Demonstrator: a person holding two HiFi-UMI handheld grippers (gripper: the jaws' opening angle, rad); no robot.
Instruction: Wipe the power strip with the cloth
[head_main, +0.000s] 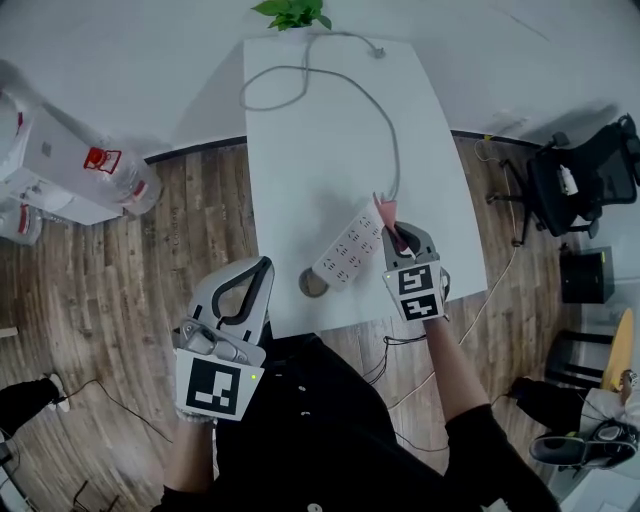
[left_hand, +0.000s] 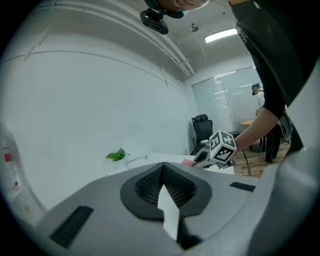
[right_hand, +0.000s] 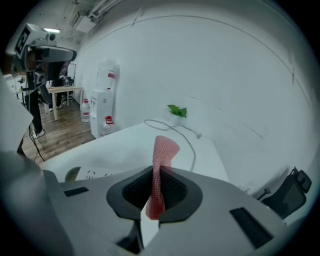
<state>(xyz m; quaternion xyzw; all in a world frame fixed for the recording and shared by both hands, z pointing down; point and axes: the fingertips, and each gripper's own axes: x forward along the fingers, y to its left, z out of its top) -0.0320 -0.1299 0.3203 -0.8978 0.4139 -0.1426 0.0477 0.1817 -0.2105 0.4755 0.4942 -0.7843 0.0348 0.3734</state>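
A white power strip (head_main: 349, 251) lies slanted near the front edge of the white table (head_main: 300, 170), and its grey cable (head_main: 385, 115) runs to the far end. My right gripper (head_main: 392, 231) hovers at the strip's right end, shut on a pink cloth (head_main: 385, 211). In the right gripper view the cloth (right_hand: 161, 165) sticks up out of the closed jaws (right_hand: 156, 168), with part of the strip (right_hand: 91, 174) low at the left. My left gripper (head_main: 261, 266) hangs off the table's front left corner, shut and empty (left_hand: 162, 168).
A round cable hole (head_main: 313, 283) sits in the table just beside the strip's near end. A potted plant (head_main: 293, 12) stands at the far edge. Water bottles (head_main: 118, 172) are on the floor at the left, and an office chair (head_main: 580, 180) at the right.
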